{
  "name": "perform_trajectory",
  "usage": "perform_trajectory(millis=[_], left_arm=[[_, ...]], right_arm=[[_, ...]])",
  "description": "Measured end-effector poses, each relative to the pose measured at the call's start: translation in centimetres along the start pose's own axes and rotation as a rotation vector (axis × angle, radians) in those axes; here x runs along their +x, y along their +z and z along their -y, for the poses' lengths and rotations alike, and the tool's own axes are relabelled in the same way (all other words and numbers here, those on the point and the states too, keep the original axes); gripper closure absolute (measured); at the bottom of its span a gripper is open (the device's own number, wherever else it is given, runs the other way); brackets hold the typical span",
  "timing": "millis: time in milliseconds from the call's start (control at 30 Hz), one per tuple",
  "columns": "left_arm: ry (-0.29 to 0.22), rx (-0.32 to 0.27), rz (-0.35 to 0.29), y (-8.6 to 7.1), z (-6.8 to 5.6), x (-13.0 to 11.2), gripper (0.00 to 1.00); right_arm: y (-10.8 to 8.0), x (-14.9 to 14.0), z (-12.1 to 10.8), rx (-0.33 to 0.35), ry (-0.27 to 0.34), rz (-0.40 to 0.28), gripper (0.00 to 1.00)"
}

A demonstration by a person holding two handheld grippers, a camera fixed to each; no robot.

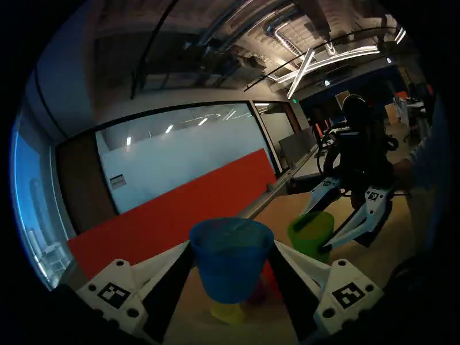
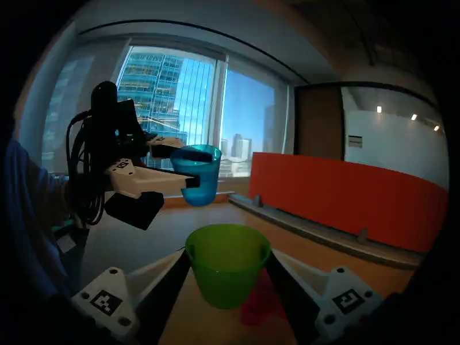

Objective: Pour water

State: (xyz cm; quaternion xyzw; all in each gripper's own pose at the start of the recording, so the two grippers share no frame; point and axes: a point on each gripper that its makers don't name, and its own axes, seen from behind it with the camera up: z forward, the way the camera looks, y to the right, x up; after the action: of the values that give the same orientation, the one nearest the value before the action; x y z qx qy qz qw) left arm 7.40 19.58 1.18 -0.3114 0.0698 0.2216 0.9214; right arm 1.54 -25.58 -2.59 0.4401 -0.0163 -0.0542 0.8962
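A translucent blue cup (image 1: 231, 267) stands upright between the fingers of my left gripper (image 1: 231, 253), which is shut on it above the wooden table (image 1: 287, 213). Past it to the right, my right gripper (image 1: 317, 230) holds a green cup (image 1: 310, 233). In the right gripper view that green cup (image 2: 227, 270) sits upright, with my right gripper (image 2: 227, 259) shut on it. Higher and to the left hangs the blue cup (image 2: 198, 172) in the left gripper (image 2: 192, 164), a sleeved arm behind it. I cannot tell whether either cup holds water.
A yellow thing (image 1: 227, 313) and a pink-red thing (image 1: 259, 293) lie on the table under the blue cup. A red panel (image 2: 356, 190) and a metal rail (image 2: 310, 227) run along the table's far edge. Big windows (image 2: 190, 103) stand beyond.
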Motion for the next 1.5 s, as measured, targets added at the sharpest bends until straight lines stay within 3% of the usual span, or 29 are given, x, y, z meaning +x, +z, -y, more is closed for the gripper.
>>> perform_trajectory(millis=[300, 900, 1500], left_arm=[[0.121, 0.014, -0.006, 0.3, 0.5, 2.1, 0.15], [0.304, 0.042, 0.002, 0.6, 0.8, 4.5, 0.15], [0.443, 0.065, -0.004, 1.1, 0.7, 6.0, 0.15]], right_arm=[[1.0, 0.2, 1.0, 0.025, 0.0, -0.007, 0.09], [2.4, 0.0, 2.6, 0.071, 0.002, -0.007, 0.09], [3.3, -0.2, 3.5, 0.097, 0.001, -0.006, 0.09]])
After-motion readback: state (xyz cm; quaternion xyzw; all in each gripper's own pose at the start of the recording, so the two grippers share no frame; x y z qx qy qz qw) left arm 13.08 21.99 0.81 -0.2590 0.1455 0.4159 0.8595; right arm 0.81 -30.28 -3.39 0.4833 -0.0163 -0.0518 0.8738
